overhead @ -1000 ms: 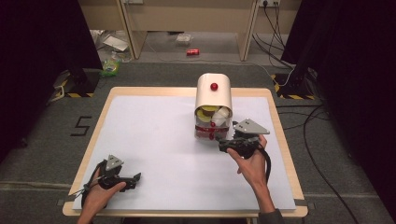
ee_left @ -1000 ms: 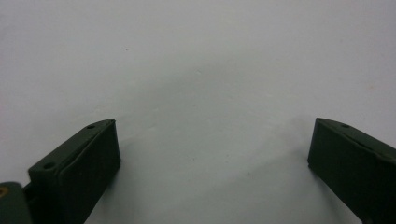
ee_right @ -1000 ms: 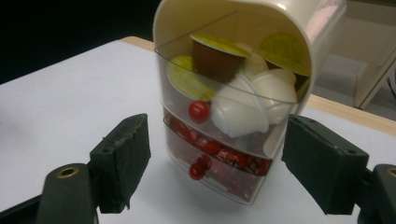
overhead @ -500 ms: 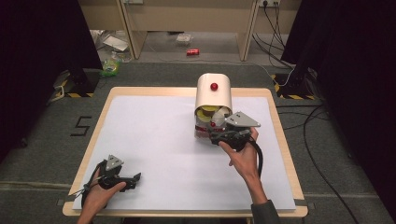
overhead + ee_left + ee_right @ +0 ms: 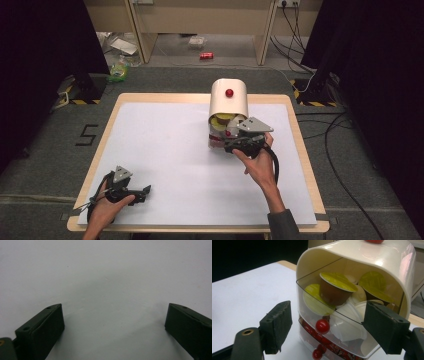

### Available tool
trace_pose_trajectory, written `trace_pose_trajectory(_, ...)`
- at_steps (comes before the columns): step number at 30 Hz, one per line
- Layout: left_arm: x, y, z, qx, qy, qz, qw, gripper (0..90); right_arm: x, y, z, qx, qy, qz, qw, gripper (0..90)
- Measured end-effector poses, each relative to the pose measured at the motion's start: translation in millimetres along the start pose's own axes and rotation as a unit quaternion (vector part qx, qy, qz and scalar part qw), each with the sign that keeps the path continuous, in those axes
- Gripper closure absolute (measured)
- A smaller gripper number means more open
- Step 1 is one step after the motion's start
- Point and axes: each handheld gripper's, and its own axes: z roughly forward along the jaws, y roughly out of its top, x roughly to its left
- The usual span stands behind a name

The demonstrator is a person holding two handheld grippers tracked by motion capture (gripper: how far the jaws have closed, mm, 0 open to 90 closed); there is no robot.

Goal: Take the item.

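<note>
**Q:** While the person sits at the near edge of the table [image 5: 165, 145], what is each hand doing?

**A:** Each hand holds a two-jaw gripper. The left gripper [image 5: 145, 190] rests low over the white table surface near the front left corner, well apart from everything else. In the left gripper view its two black jaws stand wide apart with only bare white table between them.

**Q:** And the right one?

**A:** The right gripper [image 5: 226, 145] is just in front of a cream capsule dispenser [image 5: 228, 100] that stands toward the back of the table, right of centre. Its jaws have just been opening a little and stand apart, clamped on nothing; the dispenser's open front shows between them in the right gripper view.

**Q:** What does that dispenser look like up close?

**A:** It has a rounded cream hood with a red knob [image 5: 229, 92] on top. Under the hood sits a clear upper drawer [image 5: 342, 322] with a small red knob [image 5: 322, 326], holding coffee capsules [image 5: 335, 290] with yellow-green lids beside white ones. Below it a lower drawer [image 5: 324, 345] holds red capsules and has its own red knob [image 5: 317, 354].
</note>
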Motion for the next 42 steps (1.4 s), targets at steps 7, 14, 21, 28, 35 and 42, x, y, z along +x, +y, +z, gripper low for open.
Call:
trace_pose_trajectory(7, 0.0, 0.0, 0.0, 0.0, 0.0, 0.0, 1.0, 1.6, 3.5, 0.3, -3.9, 0.008, -0.002, -0.005, 1.0, 23.3)
trace_pose_trajectory(14, 0.0, 0.0, 0.0, 0.0, 0.0, 0.0, 1.0, 1.6, 6.5, -1.6, -9.2, 0.01, -0.001, -0.011, 0.9999, 24.1)
trace_pose_trajectory(21, 0.0, 0.0, 0.0, 0.0, 0.0, 0.0, 1.0, 1.6, 11.9, -4.8, -17.4, 0.017, 0.002, -0.02, 0.9997, 25.2)
trace_pose_trajectory(28, 0.0, 0.0, 0.0, 0.0, 0.0, 0.0, 1.0, 1.6, 16.8, -8.6, -24.9, 0.019, 0.006, -0.02, 0.9996, 25.5)
trace_pose_trajectory(35, 0.0, 0.0, 0.0, 0.0, 0.0, 0.0, 1.0, 1.6, 18.9, -11.3, -30.6, 0.019, 0.014, -0.019, 0.9995, 26.2)
trace_pose_trajectory(42, 0.0, 0.0, -0.1, 0.0, 0.0, 0.0, 1.0, 1.6, 21.8, -14.1, -36.1, 0.022, 0.02, -0.022, 0.9993, 26.6)
